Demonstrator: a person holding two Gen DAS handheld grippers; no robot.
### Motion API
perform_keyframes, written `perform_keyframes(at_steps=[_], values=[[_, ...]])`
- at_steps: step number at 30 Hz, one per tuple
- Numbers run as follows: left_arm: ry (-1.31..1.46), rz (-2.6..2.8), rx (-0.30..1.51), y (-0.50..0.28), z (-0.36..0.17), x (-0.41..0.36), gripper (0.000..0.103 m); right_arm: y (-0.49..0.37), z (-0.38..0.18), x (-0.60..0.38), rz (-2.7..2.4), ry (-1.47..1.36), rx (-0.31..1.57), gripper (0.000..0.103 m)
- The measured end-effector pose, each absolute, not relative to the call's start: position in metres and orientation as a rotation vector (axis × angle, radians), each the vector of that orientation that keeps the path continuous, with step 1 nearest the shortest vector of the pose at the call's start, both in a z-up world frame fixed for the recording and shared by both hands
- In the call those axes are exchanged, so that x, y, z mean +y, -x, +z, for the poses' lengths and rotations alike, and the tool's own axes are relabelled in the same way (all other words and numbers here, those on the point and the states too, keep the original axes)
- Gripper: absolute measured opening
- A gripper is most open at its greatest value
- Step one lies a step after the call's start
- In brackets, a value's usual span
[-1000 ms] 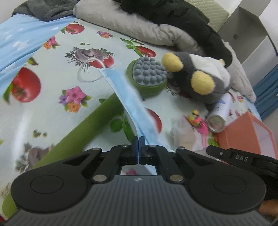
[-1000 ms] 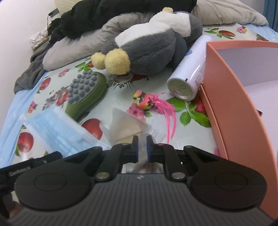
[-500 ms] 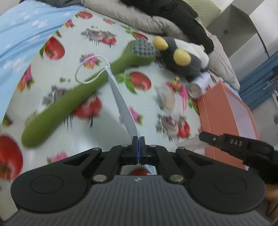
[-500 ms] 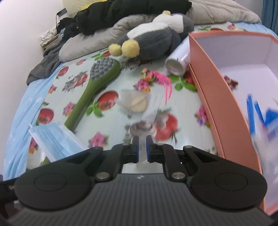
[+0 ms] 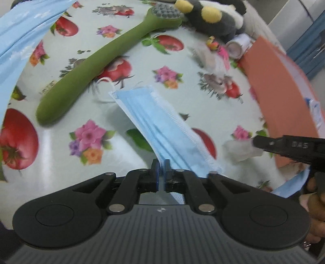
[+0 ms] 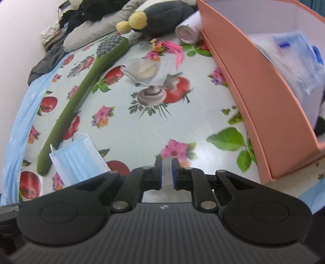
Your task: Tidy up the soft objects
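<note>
- Bed [image 6: 134,130]: covered by an oilcloth printed with tomatoes, flowers and mushrooms; a light blue sheet [image 5: 18,40] shows along its left edge, and grey and black bedding [image 6: 81,26] is heaped at its far edge.
- Orange box [image 6: 254,97]: open-topped, at the right edge of the bed; clear packets with blue print lie inside.
- Plush penguin [image 6: 158,18]: grey and white with yellow feet, lying at the far edge beside the box.
- Green massage brush [image 5: 97,61]: long handle, grey nubbed head pointing at the plush; lies diagonally on the left half of the bed.
- Left hand-held gripper [image 5: 161,168]: fingers nearly together, pinching the near edge of the blue face mask [image 5: 162,126]; the mask hangs forward, its white ear loop next to the brush handle.
- Right hand-held gripper [image 6: 167,170]: fingers narrowly apart, clamped on a clear plastic packet [image 5: 241,148], near the box's front corner.
- White spray can [image 6: 189,28]: on its side between plush and box.
- Clear pouch [image 6: 146,71]: holds a pale round pad, mid-bed.
- Pink feathered toy [image 6: 170,47]: near the can.
</note>
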State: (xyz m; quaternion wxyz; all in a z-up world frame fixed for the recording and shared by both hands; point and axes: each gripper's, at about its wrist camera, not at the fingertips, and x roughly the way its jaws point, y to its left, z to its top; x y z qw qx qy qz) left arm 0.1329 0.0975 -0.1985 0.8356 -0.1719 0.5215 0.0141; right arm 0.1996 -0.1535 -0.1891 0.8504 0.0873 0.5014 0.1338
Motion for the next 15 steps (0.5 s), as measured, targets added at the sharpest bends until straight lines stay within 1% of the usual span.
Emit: perform_keyframes(at_steps=[1,3,4,5,7,8,11,15], values=[[0.355,0.038,1.111,-0.132,-0.199,0.098,0.043,-0.198,-0.190,-0.156,0.283,-0.186,1.059,0.015],[0.325,0.060,1.095,-0.130,-0.195,0.098,0.064,-0.196,-0.192,-0.160,0.283,-0.189,1.072,0.020],[0.302,0.063,1.081,-0.128,-0.192,0.096,0.071,-0.195,-0.193,-0.161,0.282,-0.189,1.081,0.027],[0.278,0.064,1.075,-0.126,-0.190,0.095,0.074,-0.194,-0.194,-0.163,0.285,-0.190,1.086,0.035],[0.264,0.083,1.077,-0.126,-0.186,0.095,0.082,-0.190,-0.195,-0.166,0.302,-0.190,1.086,0.043],[0.274,0.091,1.080,-0.127,-0.185,0.096,0.083,-0.189,-0.195,-0.166,0.311,-0.182,1.086,0.045],[0.354,0.132,1.111,-0.133,-0.187,0.101,0.084,-0.187,-0.196,-0.164,0.343,-0.134,1.074,0.045],[0.504,0.183,1.155,-0.144,-0.191,0.106,0.084,-0.188,-0.191,-0.157,0.423,0.016,1.030,0.045]])
